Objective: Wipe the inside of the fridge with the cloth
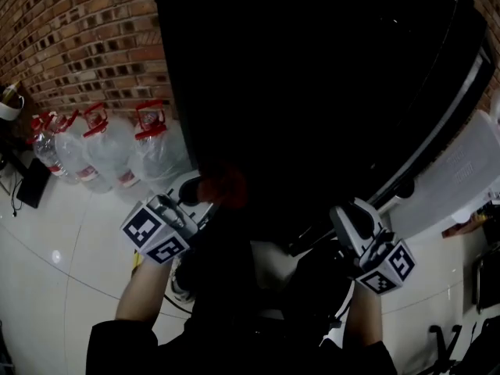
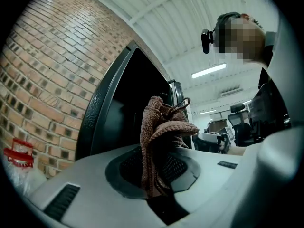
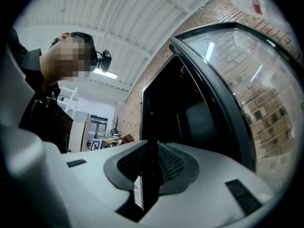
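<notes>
In the head view the one fridge (image 1: 312,92) is the largest thing, a dark box that fills the picture from 12 to 2 o'clock. Its inside is too dark to read, and its one door (image 1: 461,166) stands open at 3 o'clock. At 9 o'clock four water bottles (image 1: 109,151) with red caps stand in a row on the floor along the brick wall. There are two tools. The left tool (image 1: 191,194) is at 7 o'clock, closed and gripping the cloth (image 1: 225,187). The right tool (image 1: 344,213) is at 5 o'clock, its jaws together, and I can make out nothing between them. The one cloth (image 2: 161,137) is brown and ribbed. In the left gripper view it stands up out of the jaws in a folded bunch, in front of the fridge opening and not touching it. I judge it light, soft and limp, not slippery and not fragile. It bends wherever it is pressed, so it should be held at one bunched edge, as now, with a free part left over to lie flat against the fridge wall.
</notes>
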Demonstrator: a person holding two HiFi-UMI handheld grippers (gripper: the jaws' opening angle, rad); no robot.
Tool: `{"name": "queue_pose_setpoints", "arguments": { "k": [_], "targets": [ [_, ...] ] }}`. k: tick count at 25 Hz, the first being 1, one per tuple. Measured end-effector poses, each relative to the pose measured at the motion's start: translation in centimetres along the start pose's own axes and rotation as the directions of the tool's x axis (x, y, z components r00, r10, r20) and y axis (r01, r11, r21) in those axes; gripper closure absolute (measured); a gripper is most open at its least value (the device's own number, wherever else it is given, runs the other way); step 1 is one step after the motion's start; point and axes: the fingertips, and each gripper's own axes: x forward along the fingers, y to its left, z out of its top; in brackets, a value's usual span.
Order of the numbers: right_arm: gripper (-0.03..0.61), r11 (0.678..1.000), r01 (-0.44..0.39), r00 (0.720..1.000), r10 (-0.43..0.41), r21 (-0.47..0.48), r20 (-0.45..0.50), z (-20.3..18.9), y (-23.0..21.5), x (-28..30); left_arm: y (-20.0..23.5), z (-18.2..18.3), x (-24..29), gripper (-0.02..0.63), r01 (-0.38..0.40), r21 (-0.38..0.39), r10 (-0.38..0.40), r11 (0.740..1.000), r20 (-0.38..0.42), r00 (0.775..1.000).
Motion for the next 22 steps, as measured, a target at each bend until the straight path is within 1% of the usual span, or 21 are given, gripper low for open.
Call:
{"name": "queue_pose_setpoints", "arguments": {
  "k": [2,5,7,10,12,15,17,19,22],
  "targets": [
    [0.512,1.000,-0.022,1.000,0.022,0.011,0.000,-0.7,-0.1,0.1,0.1,-0.1,-1.1,0.546,-0.041,0.002,0.041,0.999,0.008,0.999],
    [0.523,0.999,-0.037,0.999,0.036,0.026,0.027,-1.3,-0.4,0.1,0.2,0.0,-2.3,0.546,-0.089,0.014,0.089,0.996,0.010,0.996],
    [0.523,0.998,-0.051,0.998,0.050,0.027,0.037,-1.5,-0.3,0.2,-0.2,0.2,-3.0,0.546,-0.115,0.044,0.115,0.992,0.004,0.993],
    [0.523,0.998,-0.070,0.997,0.070,-0.001,0.034,-2.0,0.6,0.8,-1.3,0.9,-4.5,0.546,-0.147,0.103,0.148,0.984,0.000,0.989],
    [0.551,0.996,-0.083,0.996,0.083,-0.014,0.033,-2.2,1.3,1.3,-1.7,1.3,-5.7,0.546,-0.167,0.121,0.168,0.978,0.007,0.986],
    [0.551,0.994,-0.107,0.994,0.107,-0.004,0.024,-3.2,1.3,2.6,-1.6,1.4,-6.5,0.546,-0.209,0.144,0.209,0.967,0.011,0.978],
    [0.551,0.994,-0.113,0.993,0.113,0.005,0.017,-3.7,1.2,3.1,-1.7,1.0,-6.9,0.546,-0.226,0.153,0.228,0.962,0.003,0.974],
    [0.574,0.993,-0.113,0.993,0.113,0.013,0.018,-4.0,1.5,3.1,-2.1,0.6,-7.6,0.546,-0.232,0.155,0.235,0.960,-0.004,0.972],
    [0.574,0.994,-0.111,0.994,0.110,0.021,0.020,-4.4,1.7,2.5,-2.6,-0.1,-8.8,0.546,-0.235,0.154,0.239,0.960,-0.009,0.971]
  ]
}}
